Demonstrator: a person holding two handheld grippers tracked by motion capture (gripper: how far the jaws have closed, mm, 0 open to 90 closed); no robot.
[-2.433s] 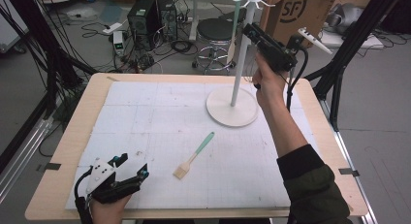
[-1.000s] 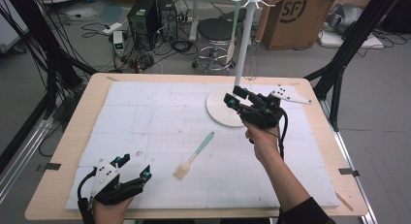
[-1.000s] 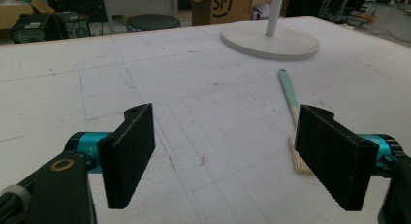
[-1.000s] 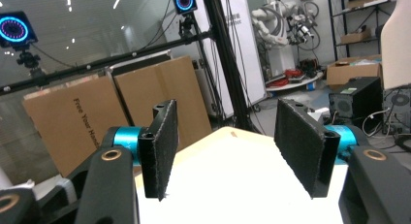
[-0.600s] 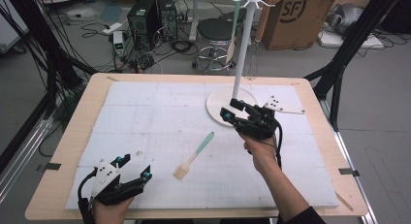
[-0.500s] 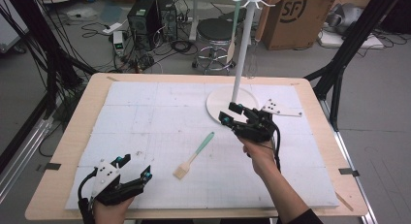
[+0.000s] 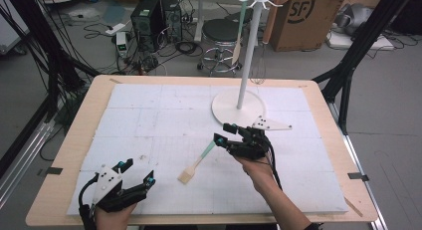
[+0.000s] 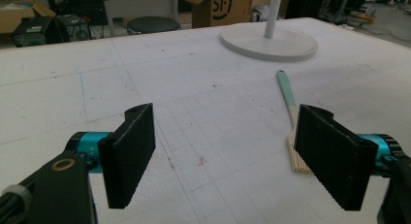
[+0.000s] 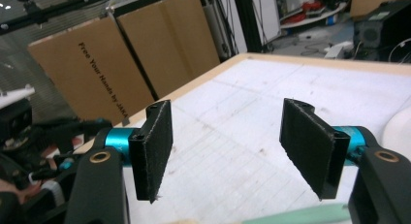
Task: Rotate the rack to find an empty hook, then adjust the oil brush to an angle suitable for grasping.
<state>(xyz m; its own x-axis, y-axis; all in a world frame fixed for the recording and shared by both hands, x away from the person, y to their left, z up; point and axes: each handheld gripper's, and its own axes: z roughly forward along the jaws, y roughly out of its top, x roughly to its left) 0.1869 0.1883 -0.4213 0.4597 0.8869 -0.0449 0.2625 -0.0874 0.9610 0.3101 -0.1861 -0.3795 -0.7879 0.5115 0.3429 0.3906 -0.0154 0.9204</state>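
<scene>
A brush (image 7: 198,163) with a teal handle and a pale wooden head lies on the white mat (image 7: 149,120), near the middle. My right gripper (image 7: 222,133) hangs open just over the handle's far end, and the teal handle (image 9: 300,215) shows below its jaws in the right gripper view, where the right gripper (image 9: 232,146) holds nothing. My left gripper (image 7: 138,172) rests open at the mat's front left. In the left gripper view the left gripper (image 8: 232,156) is empty, with the brush (image 8: 288,103) beyond its right jaw.
A white stand with a round base (image 7: 239,108) rises at the back right of the mat. A teal-handled utensil (image 7: 240,26) hangs from its top hooks. The base (image 8: 269,42) also appears ahead of the left gripper. Cardboard boxes, a stool and cables lie beyond the table.
My right gripper came down from the top of the stand and moved left and nearer, ending low over the brush's handle. The left gripper and the brush stayed put.
</scene>
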